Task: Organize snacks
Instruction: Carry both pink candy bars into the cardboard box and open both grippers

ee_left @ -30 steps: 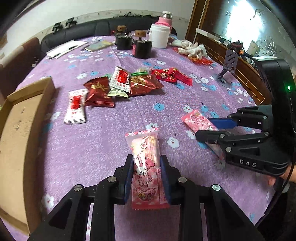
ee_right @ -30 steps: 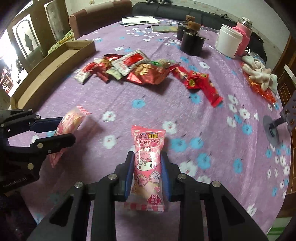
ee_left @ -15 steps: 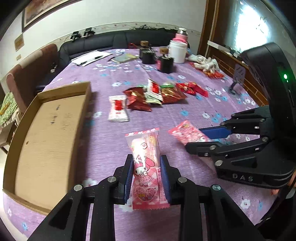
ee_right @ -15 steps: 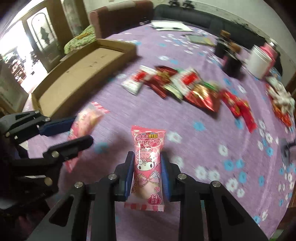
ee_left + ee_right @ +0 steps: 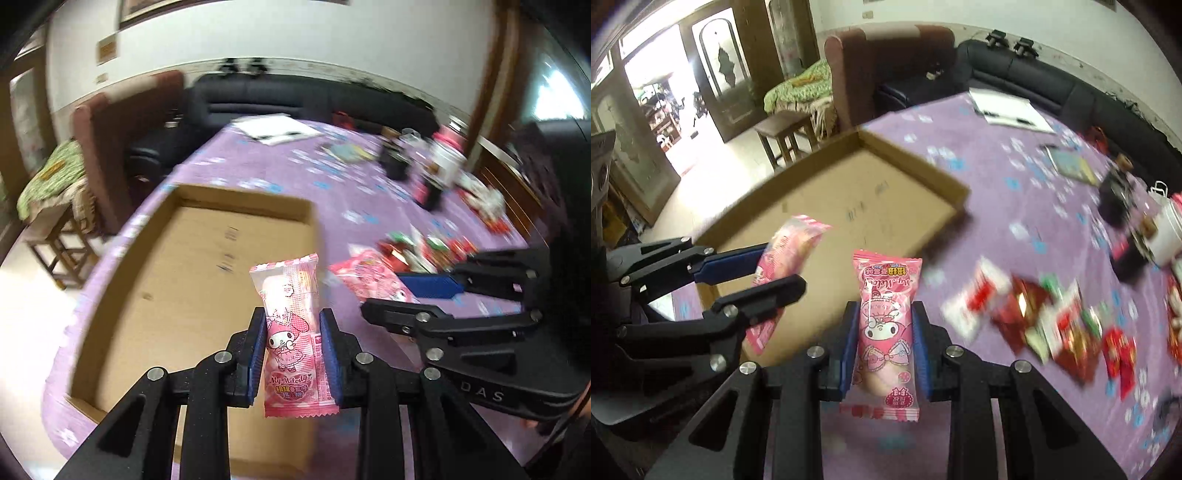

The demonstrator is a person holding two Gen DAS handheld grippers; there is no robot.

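While both pink cartoon-printed snack packets are carried above the purple flowered table (image 5: pixel 258 166), each is pinched upright between blue-padded jaws. The left gripper (image 5: pixel 293 350) is closed narrowly on the pale pink packet (image 5: pixel 290 332) at its lower half, so that the top stands free for dropping; the right gripper (image 5: pixel 884 347) is closed the same way on the deeper pink packet (image 5: pixel 886 325). Both are held over or just beside the near right corner of the shallow brown cardboard tray (image 5: pixel 184 277), which lies empty at the left of the table and is judged to be the collecting place.

In the left wrist view the right gripper is seen from the side, with its packet poking out leftward toward the tray. Only the right wrist view shows the heap of red, white and green wrapped snacks (image 5: pixel 1034 321) clearly, to the right, well apart from the tray and still to be gathered, though blurred.
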